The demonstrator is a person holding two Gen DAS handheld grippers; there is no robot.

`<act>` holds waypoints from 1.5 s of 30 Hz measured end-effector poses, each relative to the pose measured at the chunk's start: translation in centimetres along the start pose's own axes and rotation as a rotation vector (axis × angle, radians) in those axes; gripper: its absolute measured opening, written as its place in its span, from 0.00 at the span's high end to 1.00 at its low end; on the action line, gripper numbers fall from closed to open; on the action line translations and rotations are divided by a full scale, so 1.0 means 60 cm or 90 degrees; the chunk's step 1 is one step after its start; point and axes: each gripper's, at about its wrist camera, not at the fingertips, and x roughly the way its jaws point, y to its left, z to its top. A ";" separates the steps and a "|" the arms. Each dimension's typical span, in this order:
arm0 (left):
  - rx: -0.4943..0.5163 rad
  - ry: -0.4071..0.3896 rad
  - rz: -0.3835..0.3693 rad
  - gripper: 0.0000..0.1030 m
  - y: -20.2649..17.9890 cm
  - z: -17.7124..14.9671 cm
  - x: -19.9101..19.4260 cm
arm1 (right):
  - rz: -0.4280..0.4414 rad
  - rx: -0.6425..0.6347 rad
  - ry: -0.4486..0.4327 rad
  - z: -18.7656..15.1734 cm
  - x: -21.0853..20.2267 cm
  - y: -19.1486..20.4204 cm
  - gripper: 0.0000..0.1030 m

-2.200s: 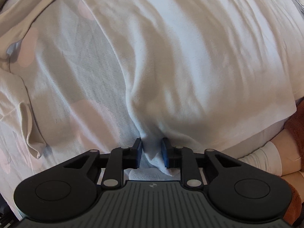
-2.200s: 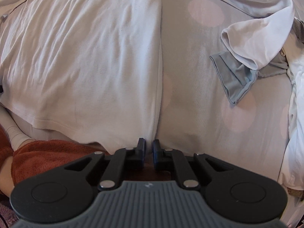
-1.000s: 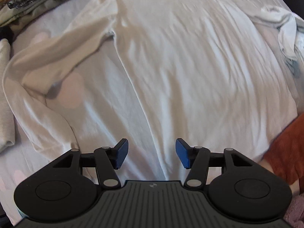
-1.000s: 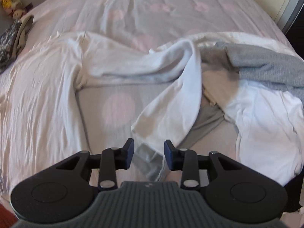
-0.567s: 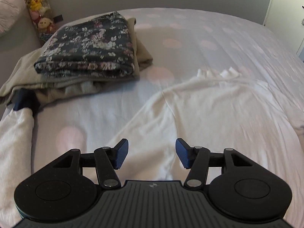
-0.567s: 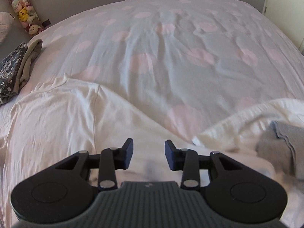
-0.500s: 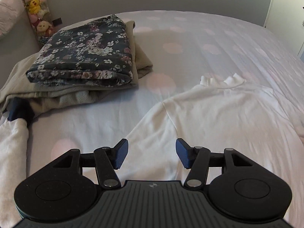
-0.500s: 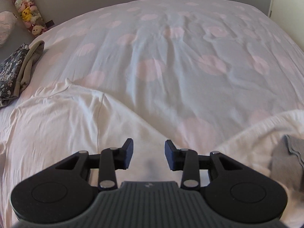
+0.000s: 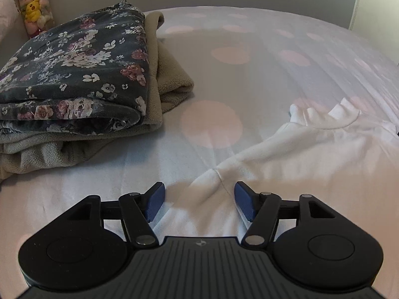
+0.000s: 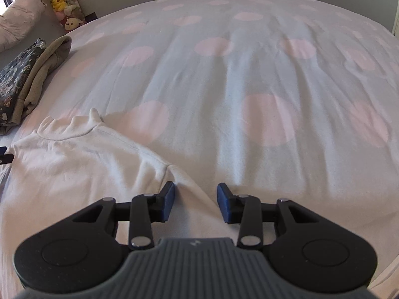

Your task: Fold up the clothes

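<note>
The white top [image 9: 311, 144] lay spread flat on the bed [image 10: 249, 74], collar toward the far side, probably laid out this way so its shoulders and sleeves could be reached for folding. The left tool [image 9: 199, 199] hung released, its blue pads wide apart and nothing gripped; the top's left shoulder seam sat directly between and just beyond them, seemingly lined up for a pinch there. The right tool [image 10: 195, 199] was also released, its pads set at a narrower gap, with the other shoulder seam and the start of the sleeve lying just ahead of its left pad and bare sheet ahead of its right one. No cloth was caught in either tool. To the left, a folded floral garment [image 9: 74, 69] rested on a tan fleece [image 9: 169, 82], well apart from the top, likely a stack of finished pieces kept clear of the working area.
</note>
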 end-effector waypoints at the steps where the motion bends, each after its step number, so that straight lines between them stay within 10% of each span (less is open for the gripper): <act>1: -0.009 -0.009 -0.012 0.58 0.001 -0.003 -0.002 | 0.007 -0.006 0.001 -0.003 -0.001 0.003 0.66; 4: -0.013 -0.023 -0.042 0.90 -0.010 -0.009 -0.012 | 0.003 -0.047 0.004 -0.010 -0.007 0.019 0.92; 7: 0.005 -0.025 -0.010 0.96 -0.033 -0.006 -0.022 | -0.051 -0.087 -0.009 -0.010 -0.019 0.040 0.94; 24: -0.026 -0.161 0.118 0.98 -0.032 0.115 -0.091 | -0.245 -0.118 -0.176 0.127 -0.092 0.095 0.97; 38: 0.022 -0.040 0.136 0.98 -0.029 0.057 0.048 | -0.222 -0.138 -0.047 0.077 0.057 0.069 0.95; 41: 0.026 -0.053 0.110 0.87 -0.026 0.059 0.038 | -0.199 -0.146 -0.046 0.076 0.054 0.068 0.84; 43: 0.037 -0.076 0.084 0.64 -0.026 0.062 0.020 | -0.159 -0.145 -0.075 0.080 0.033 0.065 0.57; 45: 0.052 -0.104 0.063 0.44 -0.032 0.070 0.006 | -0.119 -0.140 -0.099 0.089 0.021 0.067 0.52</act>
